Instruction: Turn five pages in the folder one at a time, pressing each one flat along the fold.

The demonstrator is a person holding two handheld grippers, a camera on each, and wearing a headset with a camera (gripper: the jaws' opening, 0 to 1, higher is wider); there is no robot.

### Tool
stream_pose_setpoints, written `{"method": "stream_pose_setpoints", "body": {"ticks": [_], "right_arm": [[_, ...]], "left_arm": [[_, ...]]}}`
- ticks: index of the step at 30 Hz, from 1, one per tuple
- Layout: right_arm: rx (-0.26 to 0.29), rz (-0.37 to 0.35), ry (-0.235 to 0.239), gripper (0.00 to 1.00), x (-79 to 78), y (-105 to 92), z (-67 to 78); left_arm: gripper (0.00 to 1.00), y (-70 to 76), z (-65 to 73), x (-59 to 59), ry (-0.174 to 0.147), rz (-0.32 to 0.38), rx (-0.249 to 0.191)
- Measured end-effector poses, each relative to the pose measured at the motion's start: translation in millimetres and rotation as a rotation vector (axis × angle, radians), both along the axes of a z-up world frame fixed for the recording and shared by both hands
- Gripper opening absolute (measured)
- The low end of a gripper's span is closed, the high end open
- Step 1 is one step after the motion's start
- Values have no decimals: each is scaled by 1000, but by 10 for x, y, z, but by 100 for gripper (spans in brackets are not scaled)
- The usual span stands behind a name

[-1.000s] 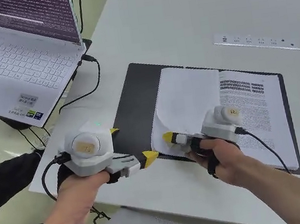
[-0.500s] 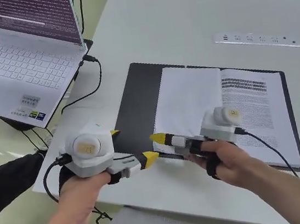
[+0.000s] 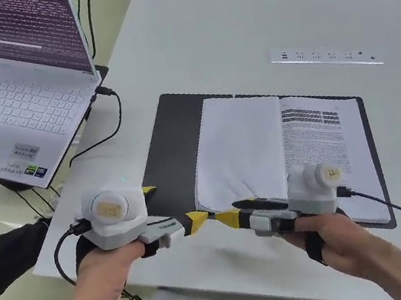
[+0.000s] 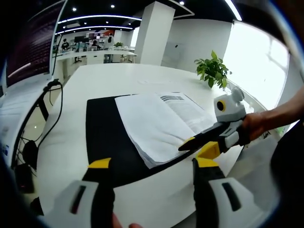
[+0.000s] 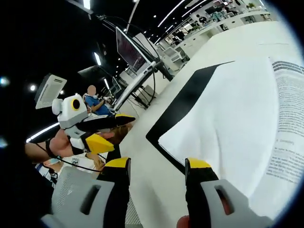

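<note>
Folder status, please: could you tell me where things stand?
Left gripper, right gripper open at near edge. Folder open, blank page slightly bowed. Laptop cable beside, not touching.

White table point(image 3: 243, 26) — bright office, potted plant point(image 4: 212, 71).

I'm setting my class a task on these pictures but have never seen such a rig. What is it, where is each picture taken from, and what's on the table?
There is no robot: a person holds a two-jaw tool in each hand. The head view comes from a headset camera looking down. The two round views come from a camera on each tool, looking along its jaws. On the white table lie an open black folder of printed pages, a laptop and a power strip. The left tool and right tool are both open by the folder's near edge and hold nothing.
</note>
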State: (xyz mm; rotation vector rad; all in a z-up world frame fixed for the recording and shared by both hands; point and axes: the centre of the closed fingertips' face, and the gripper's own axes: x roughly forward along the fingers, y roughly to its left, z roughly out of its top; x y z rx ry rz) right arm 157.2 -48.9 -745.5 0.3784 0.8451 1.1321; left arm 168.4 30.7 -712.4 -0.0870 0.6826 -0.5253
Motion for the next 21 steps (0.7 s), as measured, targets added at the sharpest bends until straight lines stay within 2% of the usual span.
{"method": "stream_pose_setpoints", "body": {"ticks": [2,6,11,13,21], "right_arm": [[-13,22,-26,45,-92,-102,42],[-47,9,-51,46,-156,-336,46],[-76,-33,-90,48,-100,-579,85],[-93,-46,-110,48,-66,-664,101],[-87,-137,-128,46,84,-893,181]], "left_arm": [[67,-35,-18,5,5,-10,2],[66,-116,-50,47,11,-35,7],[64,-213,-87,126,10,-69,19],[62,-249,-128,171,11,-89,41],[52,-391,-220,291,16,-128,55]]}}
